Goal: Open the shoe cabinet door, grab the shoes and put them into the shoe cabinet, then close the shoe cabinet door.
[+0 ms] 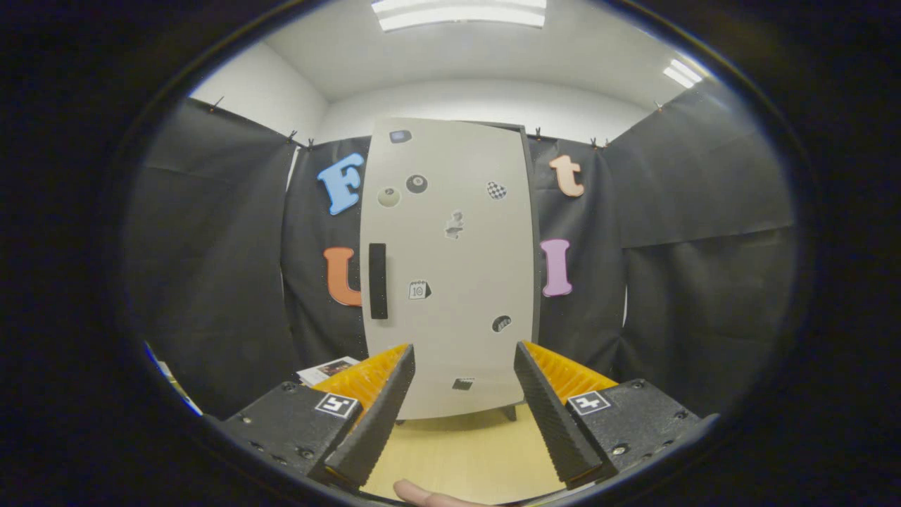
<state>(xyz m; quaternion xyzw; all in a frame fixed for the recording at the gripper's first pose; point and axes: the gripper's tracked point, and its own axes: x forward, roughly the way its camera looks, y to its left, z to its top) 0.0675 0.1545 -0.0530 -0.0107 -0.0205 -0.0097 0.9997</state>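
Jaws point(464, 352) apart, closed shoe cabinet point(450, 267) ahead, wooden floor point(464, 451).

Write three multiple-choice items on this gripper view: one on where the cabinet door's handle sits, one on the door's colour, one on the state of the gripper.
1. Where is the black handle on the shoe cabinet door?
A. By the door's edge above the left finger
B. In the door's middle
C. Along its top edge

2. What colour is the door?
A. Dark brown
B. Light grey
C. Red

3. How is the gripper?
A. Shut on the handle
B. Shut on a shoe
C. Open, holding nothing

Answers:
1. A: the upright handle runs along the door's edge, beyond and above the left finger.
2. B: the panel is light grey, dotted with small stickers.
3. C: the fingers stand apart, with the door and wooden floor visible between them.
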